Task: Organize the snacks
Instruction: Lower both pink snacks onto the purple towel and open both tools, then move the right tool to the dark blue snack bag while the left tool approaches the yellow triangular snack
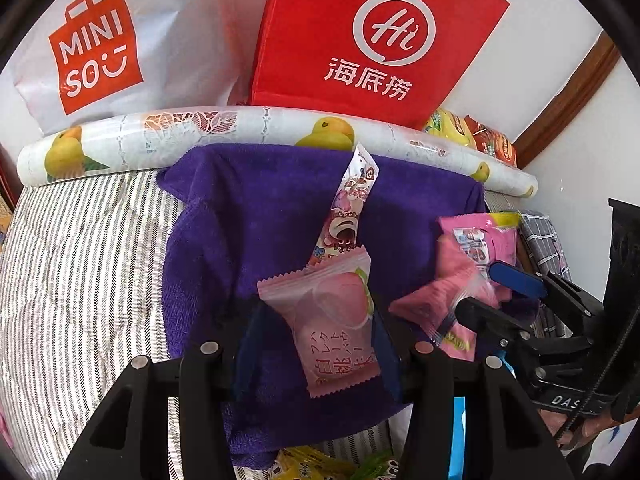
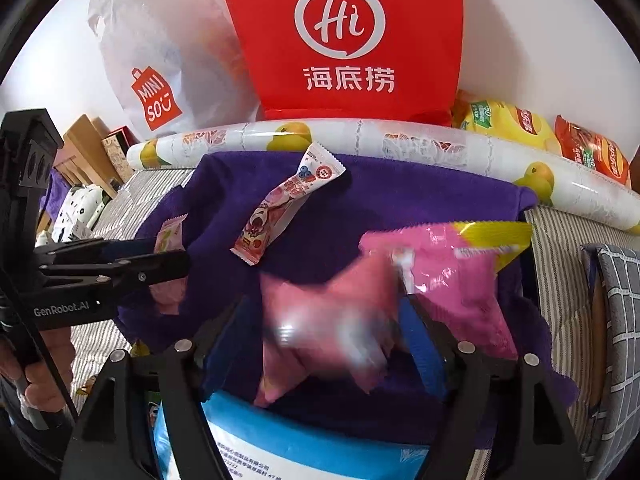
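Observation:
My left gripper [image 1: 320, 320] is shut on a pale pink peach snack packet [image 1: 336, 344], held over a purple towel [image 1: 240, 220]. In the right wrist view that gripper [image 2: 176, 256] reaches in from the left. My right gripper [image 2: 324, 308] stands open, and a blurred pink packet [image 2: 320, 320] hangs loose between its fingers, clear of the left one. A second pink packet with a yellow top [image 2: 460, 264] lies on the towel beside it. A long strip packet with a bear picture [image 2: 288, 208] lies near the towel's far edge.
Behind the towel lies a fruit-printed roll [image 1: 160, 136], then a red bag [image 1: 380, 32] and a white MINISO bag [image 1: 96, 52] against the wall. Yellow and red snack bags [image 2: 508, 124] sit at the back right. A blue-and-white packet [image 2: 300, 440] lies below my right gripper, on the striped cover [image 1: 80, 260].

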The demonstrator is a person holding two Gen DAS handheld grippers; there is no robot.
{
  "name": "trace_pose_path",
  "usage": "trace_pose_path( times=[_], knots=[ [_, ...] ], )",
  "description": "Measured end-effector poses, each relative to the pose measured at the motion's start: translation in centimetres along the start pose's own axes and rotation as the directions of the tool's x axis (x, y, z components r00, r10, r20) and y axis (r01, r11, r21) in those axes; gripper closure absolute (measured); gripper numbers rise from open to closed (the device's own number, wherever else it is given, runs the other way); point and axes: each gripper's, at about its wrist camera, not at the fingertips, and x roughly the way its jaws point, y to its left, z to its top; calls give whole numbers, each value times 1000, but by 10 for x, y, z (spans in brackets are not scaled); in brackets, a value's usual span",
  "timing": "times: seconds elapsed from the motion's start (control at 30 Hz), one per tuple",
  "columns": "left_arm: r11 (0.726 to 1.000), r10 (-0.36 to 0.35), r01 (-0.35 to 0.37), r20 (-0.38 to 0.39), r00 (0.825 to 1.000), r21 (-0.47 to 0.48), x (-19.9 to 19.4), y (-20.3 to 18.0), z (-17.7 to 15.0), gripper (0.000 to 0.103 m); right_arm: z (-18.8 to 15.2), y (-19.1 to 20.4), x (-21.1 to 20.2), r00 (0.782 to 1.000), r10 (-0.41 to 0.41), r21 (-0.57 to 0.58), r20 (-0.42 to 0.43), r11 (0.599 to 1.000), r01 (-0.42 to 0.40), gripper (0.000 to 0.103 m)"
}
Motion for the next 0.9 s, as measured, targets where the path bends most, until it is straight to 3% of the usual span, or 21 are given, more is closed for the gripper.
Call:
trace_pose_path(
  times=[0.17,0.23,0.3,0.5,0.67,0.83,0.9],
  knots=[
    [1000,-4,4,-7,1000,-12,0,1,1,53,0,2,-10,1000,-10,19,22,1000,9,23],
    [1000,-6,5,-10,1000,-12,-3,0,2,43,-1,3,-17,999,-12,27,34,1000,11,23],
    [1000,0,0,2,1000,-9,-8,-2,1,41,-3,5,-28,999,-20,26,48,999,19,23],
    [1000,-11,11,23,1000,3,-31,-12,-6,41,-13,10,-60,994,-68,27,85,997,66,23],
    [999,4,-6,56,998,36,-59,-27,-21,41,-26,8,-87,993,-54,78,100,996,47,19],
    [998,12,-17,87,996,55,-89,-37,-40,41,-38,11,-116,985,-122,110,120,988,109,18],
    [998,5,-11,96,995,59,-100,-40,-47,41,-44,14,-126,982,-153,121,114,983,139,13]
  ],
)
